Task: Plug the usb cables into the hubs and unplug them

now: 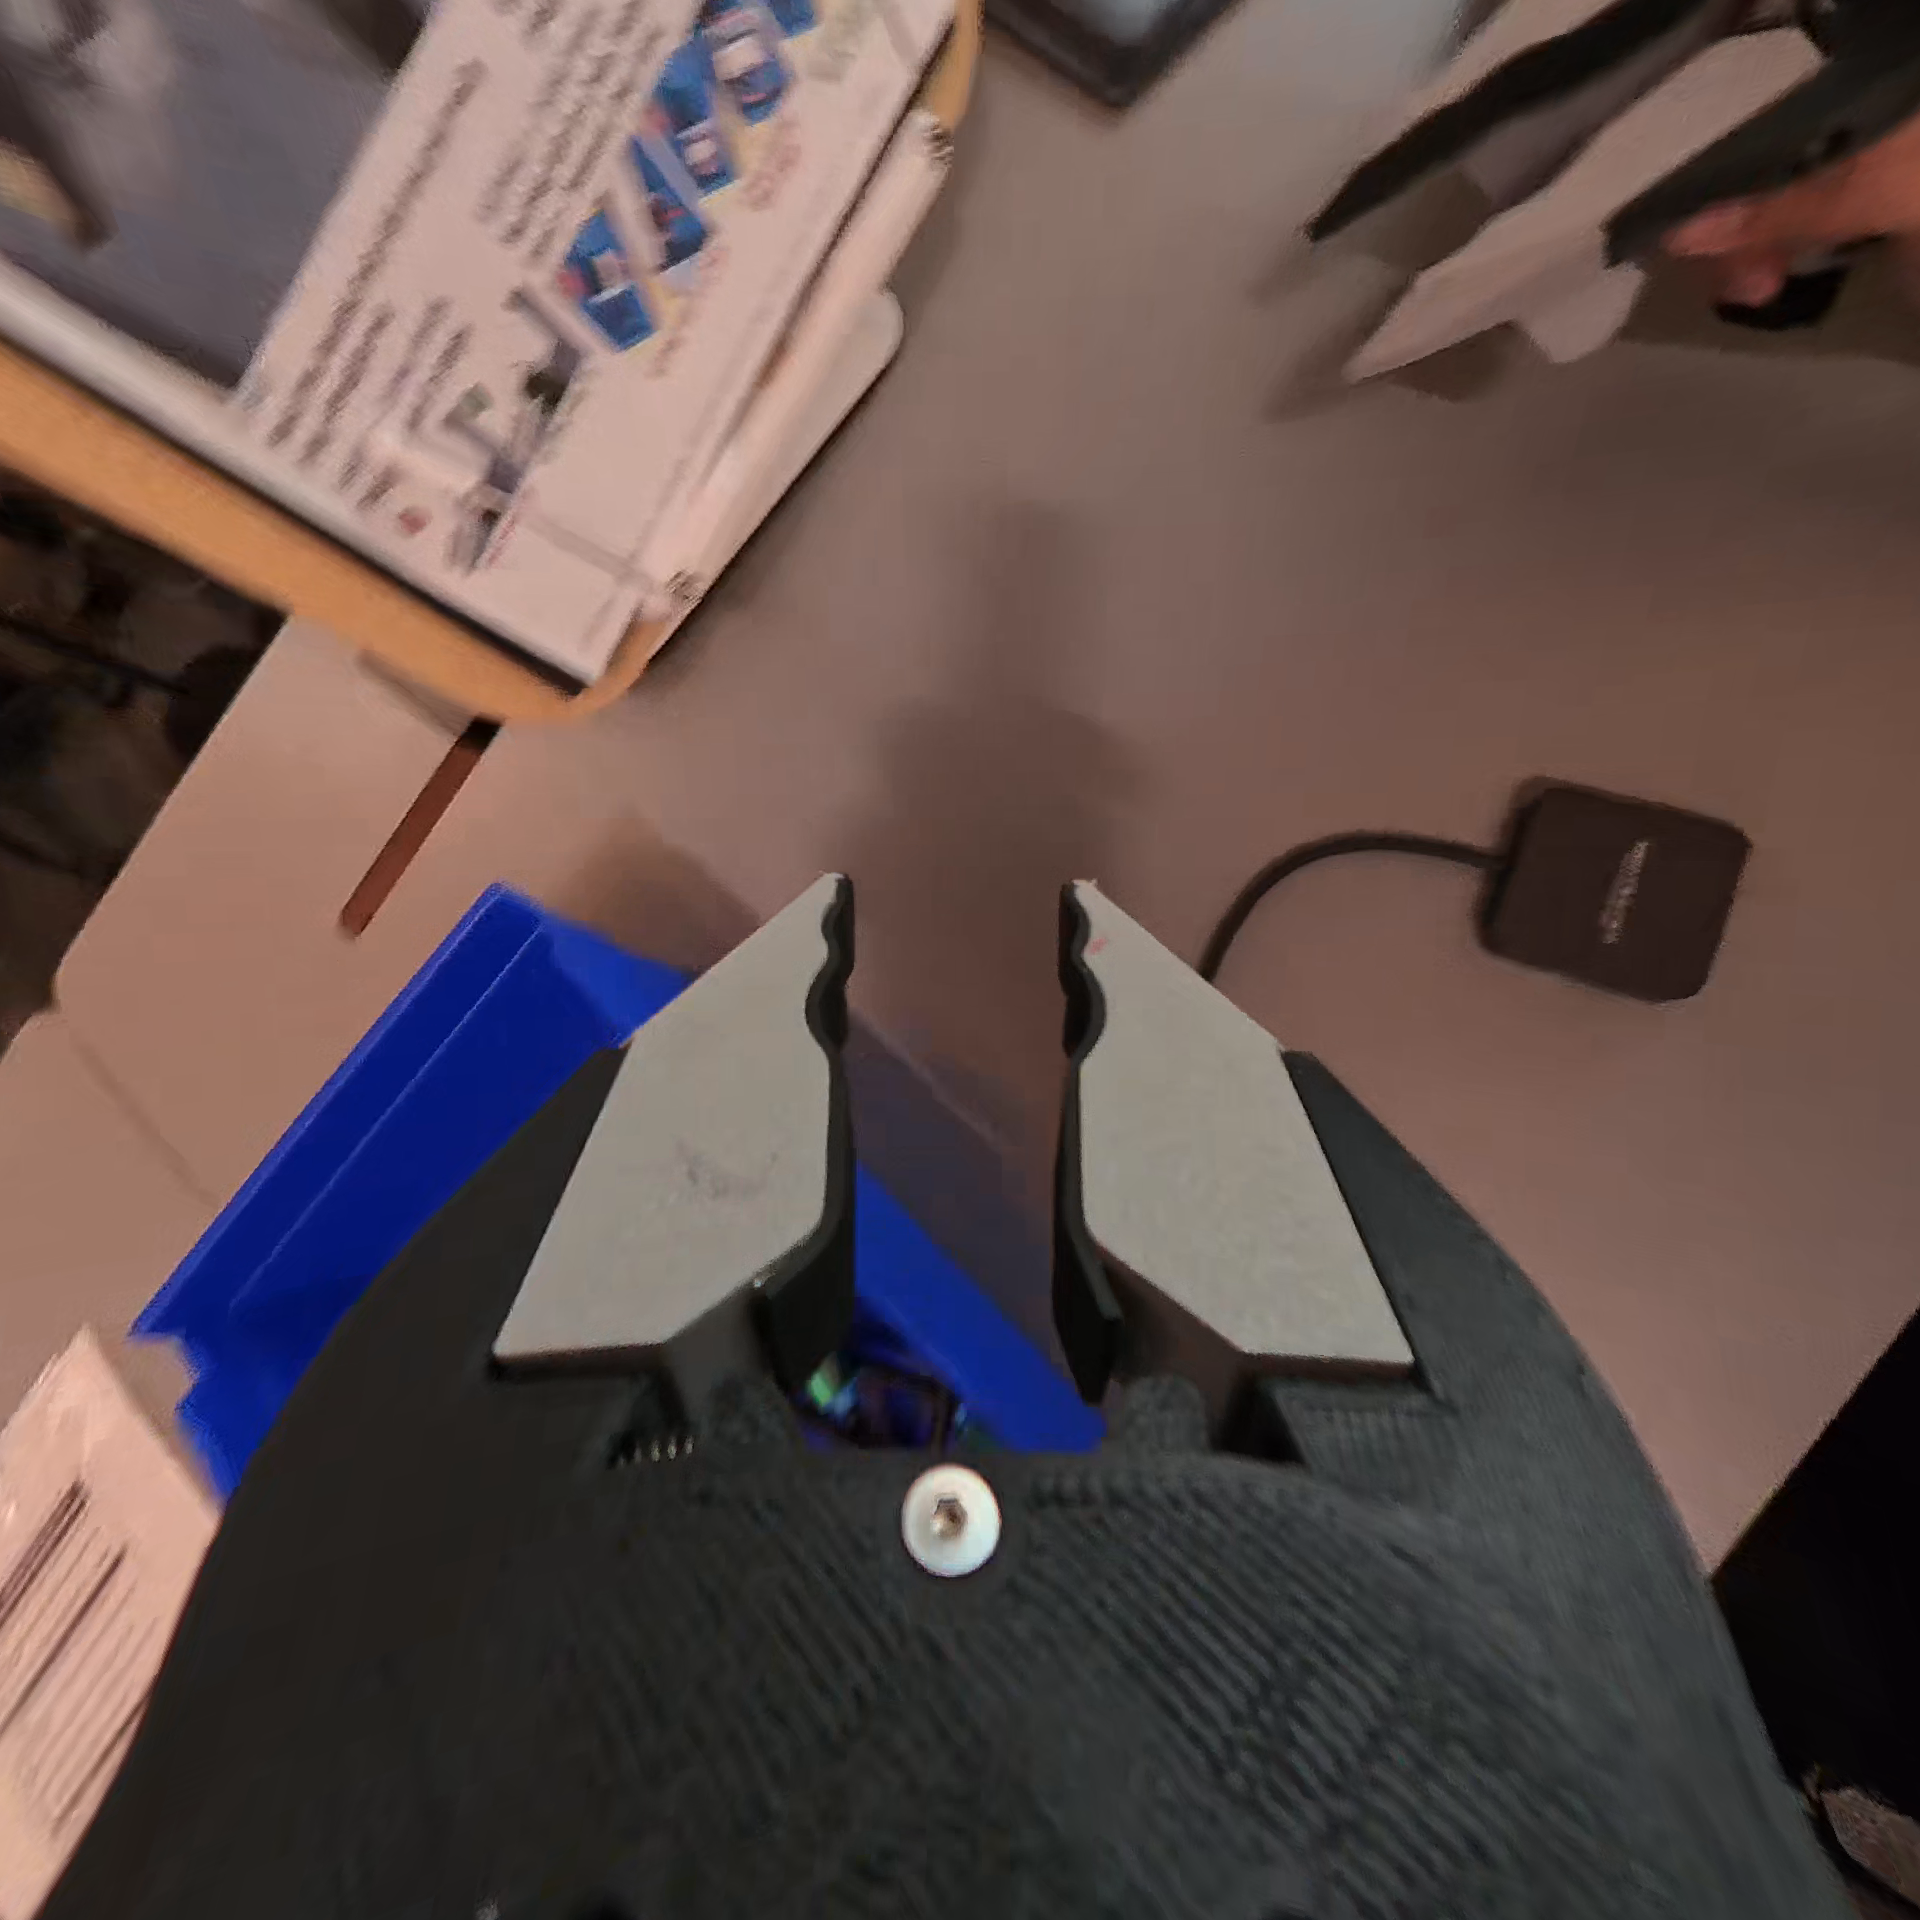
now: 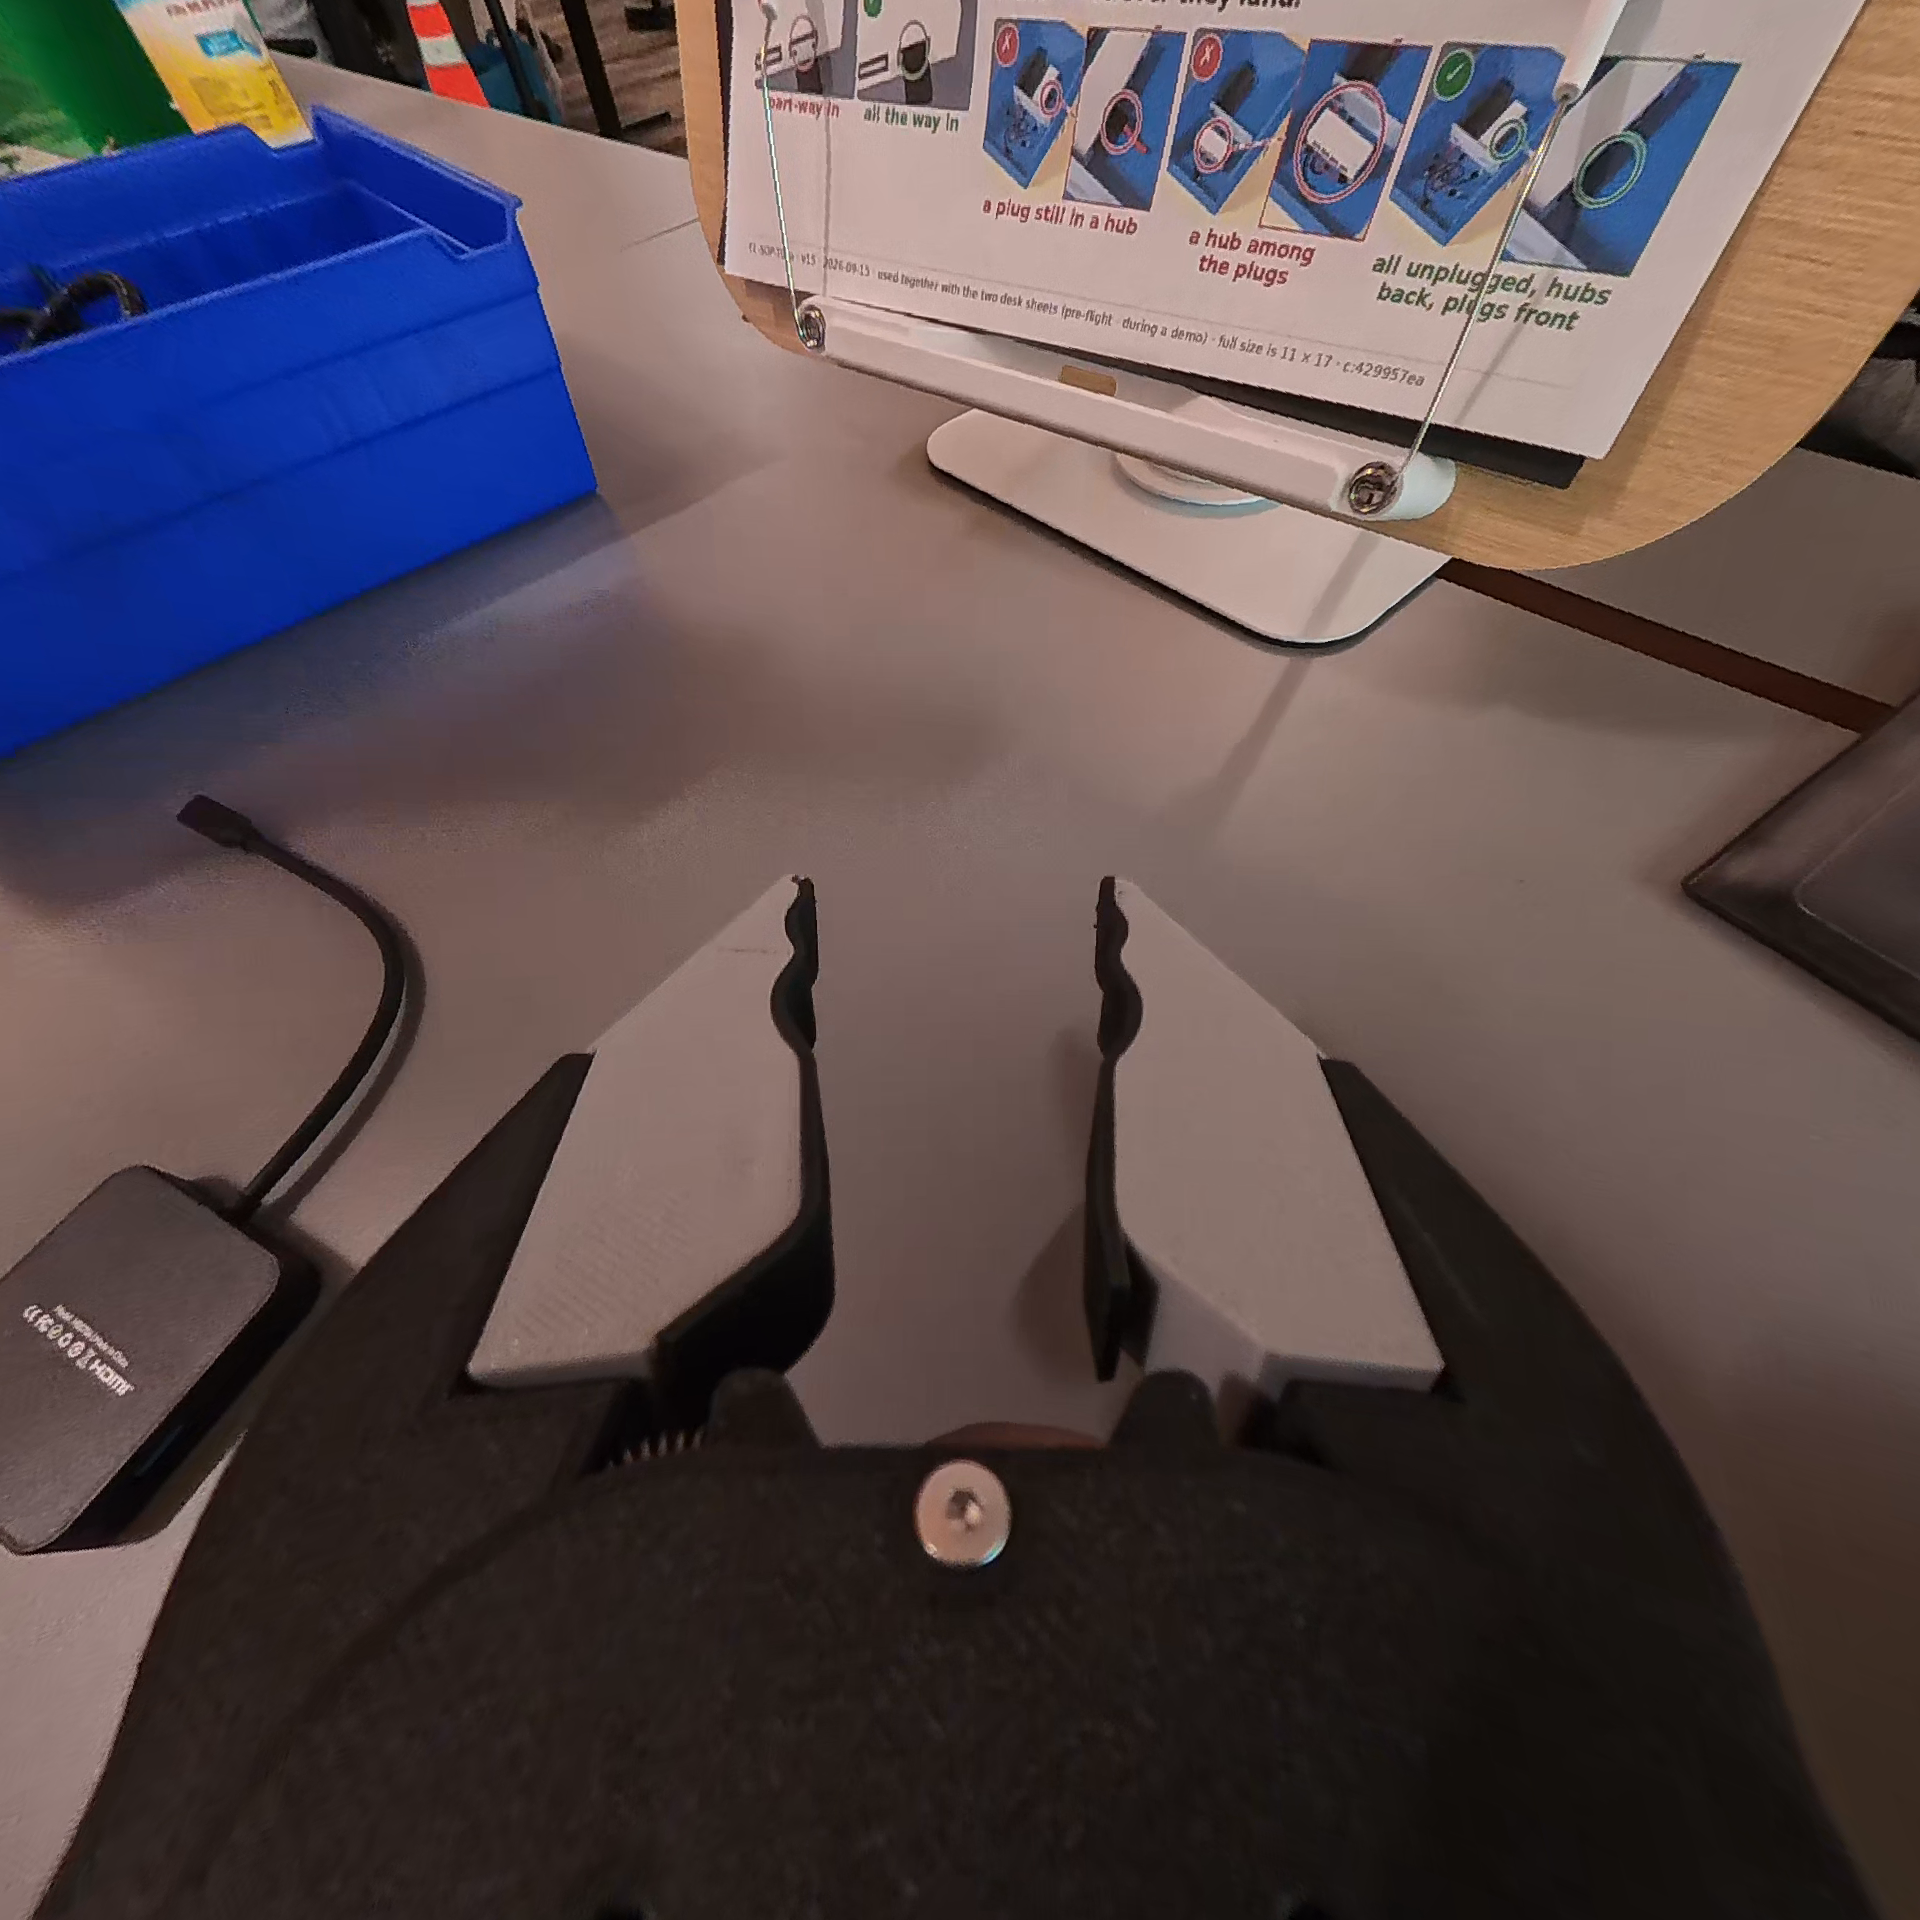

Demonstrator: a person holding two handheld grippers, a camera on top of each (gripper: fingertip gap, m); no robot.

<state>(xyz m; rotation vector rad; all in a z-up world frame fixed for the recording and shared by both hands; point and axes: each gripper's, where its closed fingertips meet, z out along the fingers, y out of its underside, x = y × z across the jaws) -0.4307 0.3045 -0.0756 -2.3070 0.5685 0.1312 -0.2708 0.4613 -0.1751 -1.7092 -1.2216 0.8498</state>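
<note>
Both my jaws wide, holding nothing. Left gripper [image 1: 956, 904] over blue bin [image 1: 416, 1101]; right gripper [image 2: 956, 904] beside black hub [image 2: 125, 1340], its cable [image 2: 353, 1029] running away from me across the tabletop [image 2: 1039, 748].

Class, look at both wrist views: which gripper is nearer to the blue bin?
Left. The left gripper hangs open directly over the blue bin, overlapping its rim. The right gripper hovers open over bare table, with the bin off to its left and ahead.

Premises appear to be an office or demonstration workspace. Evidence: a grey desk [image 2: 987, 675] carrying a blue parts bin [image 2: 260, 416], a printed instruction sheet [image 2: 1195, 208] clipped to a white stand [image 2: 1195, 520], and a black cabled hub [image 2: 114, 1340].
</note>
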